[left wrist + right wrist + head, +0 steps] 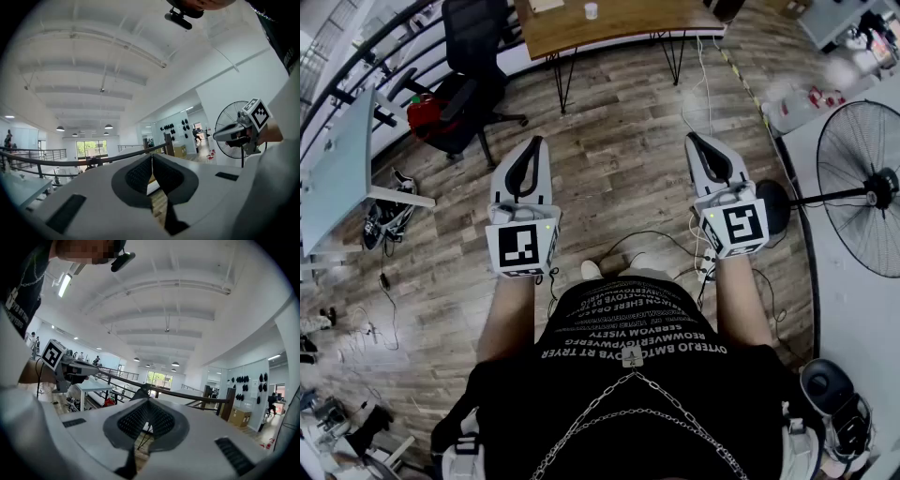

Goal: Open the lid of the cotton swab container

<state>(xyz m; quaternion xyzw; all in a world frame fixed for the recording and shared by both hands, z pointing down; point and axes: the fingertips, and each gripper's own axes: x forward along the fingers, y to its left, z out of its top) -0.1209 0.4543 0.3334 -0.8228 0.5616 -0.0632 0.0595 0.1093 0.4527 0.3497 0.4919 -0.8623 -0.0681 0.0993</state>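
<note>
You hold both tools out level before your body, side by side and well apart, above the wooden floor (619,169). Left tool (533,142): jaws closed, the ribbed pads (140,176) meeting along one line, nothing between them. Right tool (693,139): jaws likewise closed pad to pad, nothing gripped. Each tool's marker cube sits next to your wrist, facing up.

Neither tool touches any object. Ahead of the tools stands a wooden table (609,33) on thin black legs, well apart from both tips; a small white pot (591,10) stands on it, too small to identify as the cotton swab container. A black office chair (473,56) stands ahead on your left, a floor fan (862,187) on your right, and a white table (337,169) at the far left
</note>
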